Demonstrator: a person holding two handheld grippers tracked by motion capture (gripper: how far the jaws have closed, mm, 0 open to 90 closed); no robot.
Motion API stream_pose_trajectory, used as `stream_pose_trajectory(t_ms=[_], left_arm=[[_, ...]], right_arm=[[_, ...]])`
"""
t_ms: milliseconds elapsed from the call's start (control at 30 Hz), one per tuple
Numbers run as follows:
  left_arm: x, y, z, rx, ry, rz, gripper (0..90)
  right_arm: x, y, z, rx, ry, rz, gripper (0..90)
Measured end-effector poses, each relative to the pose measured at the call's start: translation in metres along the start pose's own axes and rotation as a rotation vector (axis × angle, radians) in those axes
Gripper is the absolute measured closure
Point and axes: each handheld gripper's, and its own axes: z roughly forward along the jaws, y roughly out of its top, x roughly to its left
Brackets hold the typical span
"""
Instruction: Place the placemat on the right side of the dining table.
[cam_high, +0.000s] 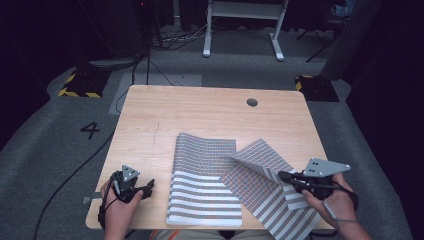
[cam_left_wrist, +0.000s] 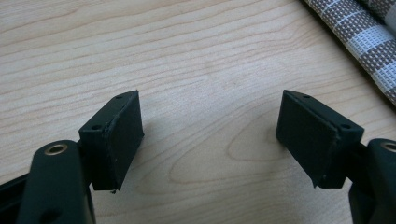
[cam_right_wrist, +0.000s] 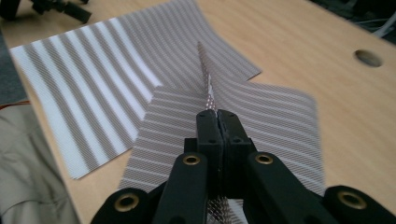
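Two brown-and-white striped cloths lie on the wooden table (cam_high: 150, 115). One cloth (cam_high: 204, 180) is flat near the front edge, a little left of the middle. The second cloth (cam_high: 260, 175) overlaps its right side, and its edge is lifted into a raised fold. My right gripper (cam_high: 281, 176) is shut on that lifted edge; in the right gripper view the fabric (cam_right_wrist: 208, 79) rises out of the closed jaws of the right gripper (cam_right_wrist: 217, 114). My left gripper (cam_high: 149, 187) rests on the table left of the cloths, and in its own view the left gripper (cam_left_wrist: 210, 123) stands open over bare wood.
A round cable hole (cam_high: 252, 102) sits at the table's far right. Behind the table are a white desk frame (cam_high: 240, 25), cables on the carpet and two black-and-yellow floor bases (cam_high: 80, 82). A corner of striped cloth (cam_left_wrist: 359, 32) lies just right of the left gripper.
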Motion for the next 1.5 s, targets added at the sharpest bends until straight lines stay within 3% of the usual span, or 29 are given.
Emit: stream_pose_trajectory(t_ms=[67, 333, 700, 1033, 1200, 1500], left_arm=[[0.000, -0.001, -0.001, -0.001, 0.004, 0.004, 23.3], [0.001, -0.006, -0.007, 0.002, 0.018, -0.001, 24.1], [0.003, -0.012, -0.013, 0.003, 0.041, -0.012, 24.3], [0.006, -0.018, -0.019, 0.001, 0.049, -0.022, 24.2], [0.006, -0.019, -0.020, 0.000, 0.050, -0.031, 24.2], [0.006, -0.019, -0.019, -0.002, 0.045, -0.029, 24.2]], right_arm=[[-0.008, 0.005, -0.006, -0.003, -0.029, -0.018, 89.3], [-0.043, 0.020, -0.020, -0.039, -0.141, -0.013, 89.4], [-0.099, 0.024, -0.014, -0.036, -0.266, 0.013, 89.4], [-0.143, 0.025, 0.010, 0.043, -0.381, -0.022, 89.4], [-0.164, 0.019, 0.032, 0.093, -0.409, 0.000, 89.2], [-0.187, 0.007, 0.068, 0.180, -0.436, 0.002, 89.0]])
